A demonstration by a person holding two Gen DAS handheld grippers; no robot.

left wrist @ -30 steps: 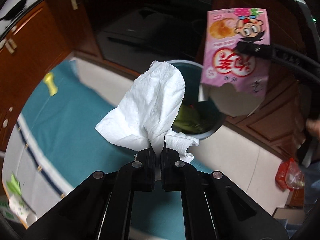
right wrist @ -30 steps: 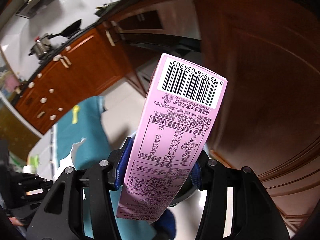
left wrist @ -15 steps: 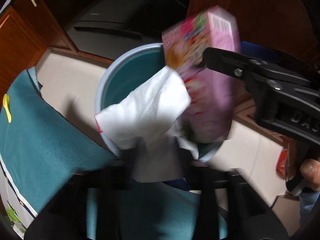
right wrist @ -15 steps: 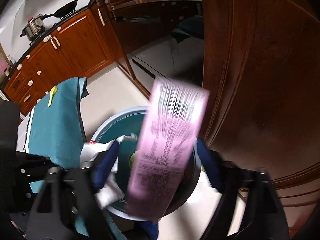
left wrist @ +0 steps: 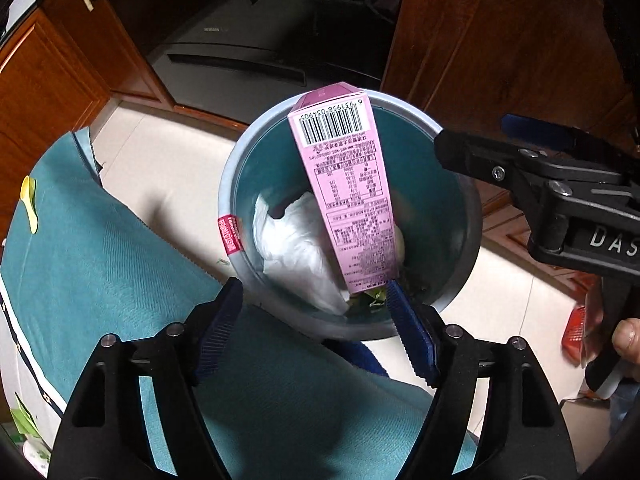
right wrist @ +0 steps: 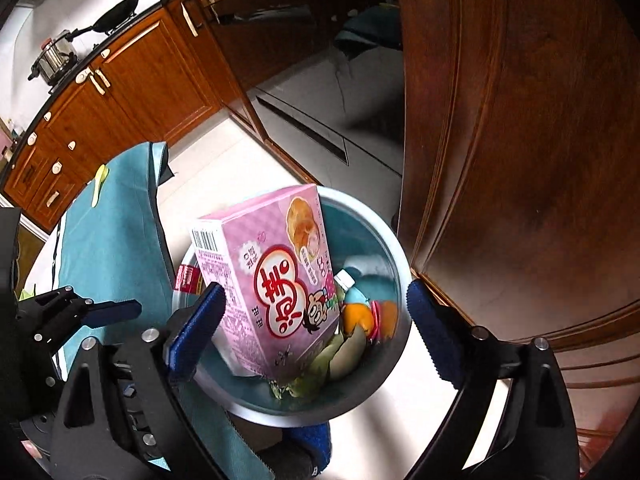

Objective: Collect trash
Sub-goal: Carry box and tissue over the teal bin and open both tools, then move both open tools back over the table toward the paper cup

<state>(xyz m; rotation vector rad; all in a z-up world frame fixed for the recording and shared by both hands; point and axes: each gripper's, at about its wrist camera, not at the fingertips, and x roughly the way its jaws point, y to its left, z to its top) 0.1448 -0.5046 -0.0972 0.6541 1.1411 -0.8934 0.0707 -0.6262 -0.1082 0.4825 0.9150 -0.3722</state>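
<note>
1. Left gripper (left wrist: 314, 300): jaws have just been opening, now spread, nothing between them.
2. Right gripper (right wrist: 316, 300): jaws likewise just opening, wide, box not gripped.
3. Bin (left wrist: 236, 160), at 12 o'clock: white tissue (left wrist: 298, 248) inside.
4. Pink box (right wrist: 276, 280) stands tilted in the bin, toward its 12 o'clock rim.

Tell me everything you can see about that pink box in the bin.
The pink box is a printed cardboard snack carton with a cartoon face, red lettering and a pastry picture on its front, and a barcode and fine print on a narrow side. It stands tilted inside the round bin, leaning toward the rim, its lower end among green scraps, beside crumpled white tissue. Neither gripper touches it.
</note>
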